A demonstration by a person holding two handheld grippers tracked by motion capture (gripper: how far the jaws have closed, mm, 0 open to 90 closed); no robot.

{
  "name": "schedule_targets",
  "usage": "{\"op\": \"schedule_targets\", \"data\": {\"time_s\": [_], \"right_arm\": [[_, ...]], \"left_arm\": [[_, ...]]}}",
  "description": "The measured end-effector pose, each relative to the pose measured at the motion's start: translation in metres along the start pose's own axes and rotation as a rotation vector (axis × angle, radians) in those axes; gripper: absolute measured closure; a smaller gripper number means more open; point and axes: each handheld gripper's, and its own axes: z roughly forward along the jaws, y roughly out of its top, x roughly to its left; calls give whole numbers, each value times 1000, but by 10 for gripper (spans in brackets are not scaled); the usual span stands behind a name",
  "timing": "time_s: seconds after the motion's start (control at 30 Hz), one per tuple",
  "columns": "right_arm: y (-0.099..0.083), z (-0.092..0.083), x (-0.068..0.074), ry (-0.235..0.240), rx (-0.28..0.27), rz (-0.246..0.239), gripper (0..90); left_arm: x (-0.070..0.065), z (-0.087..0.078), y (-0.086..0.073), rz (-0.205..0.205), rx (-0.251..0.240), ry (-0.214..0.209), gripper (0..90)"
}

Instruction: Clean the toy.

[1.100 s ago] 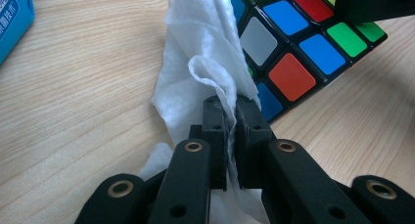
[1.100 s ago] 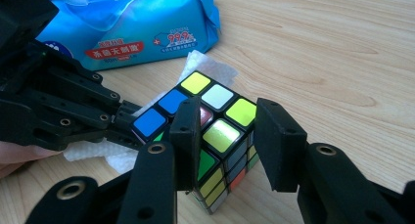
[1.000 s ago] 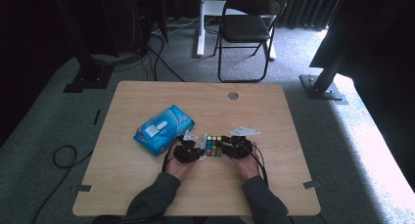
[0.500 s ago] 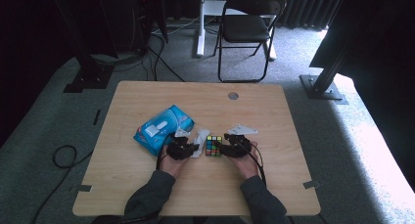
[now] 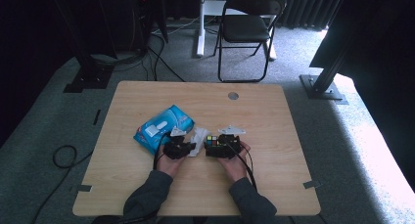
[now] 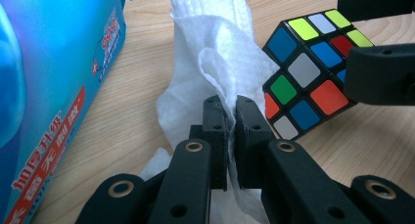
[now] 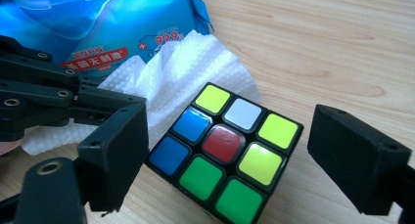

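A scrambled Rubik's cube (image 5: 211, 141) (image 7: 225, 145) rests on the wooden table (image 5: 274, 116), just right of a crumpled white wipe (image 5: 199, 135) (image 6: 220, 53). My right gripper (image 5: 212, 146) (image 7: 237, 150) straddles the cube. Its jaws have just been opening, and both pads stand clear of the cube's sides. My left gripper (image 5: 191, 148) (image 6: 231, 104) is shut on a fold of the wipe, which trails up and over toward the cube (image 6: 306, 72). One right jaw crosses the right edge of the left gripper view, in front of the cube.
A blue pack of wet wipes (image 5: 161, 127) (image 6: 54, 62) (image 7: 98, 23) lies just left of the wipe, close to my left gripper. A round cable hole (image 5: 233, 95) sits at the table's far edge. A black folding chair (image 5: 247, 23) stands beyond the table.
The right gripper's jaws have spread apart off the cube, which stays on the table. The left gripper keeps its hold on the wipe and has barely shifted.
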Motion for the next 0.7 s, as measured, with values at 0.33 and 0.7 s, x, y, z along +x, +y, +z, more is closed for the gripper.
{"op": "schedule_targets", "data": {"time_s": [0.33,0.7], "right_arm": [[-3,9,6,-4,54,-1,148],[-7,9,2,-21,56,-9,321]], "left_arm": [[1,0,0,-5,-4,-1,848],[2,-1,0,-6,-3,0,848]]}}
